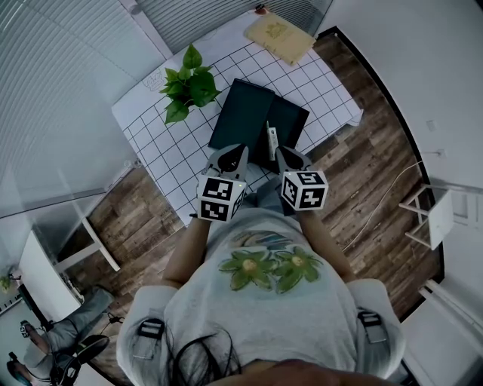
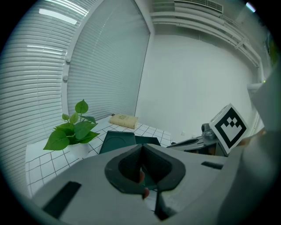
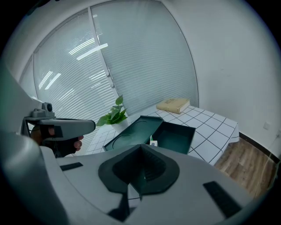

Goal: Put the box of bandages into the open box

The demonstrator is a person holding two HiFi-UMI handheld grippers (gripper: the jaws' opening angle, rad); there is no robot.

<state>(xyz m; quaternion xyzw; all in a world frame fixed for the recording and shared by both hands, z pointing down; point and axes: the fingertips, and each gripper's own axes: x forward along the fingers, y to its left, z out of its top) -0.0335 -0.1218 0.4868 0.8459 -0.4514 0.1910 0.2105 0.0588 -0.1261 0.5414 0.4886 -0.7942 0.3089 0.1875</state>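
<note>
Hovering before open box [image 1: 296,114]: left tongs [image 1: 230,153], right tongs [image 1: 290,156] closed, empty.

This looks like a small office or studio room rather than a home, though little of it shows plainly. Slatted blinds [image 1: 53,98] cover tall windows on two sides. The remaining walls are bare white, and an air-conditioning unit [image 2: 193,5] sits up by the ceiling. The floor [image 1: 370,173] is wood-look plank with a loose cable [image 1: 381,200] lying across it. A table [image 1: 155,128] under a white grid-lined cloth carries a potted plant [image 1: 189,83] by its left edge.
</note>
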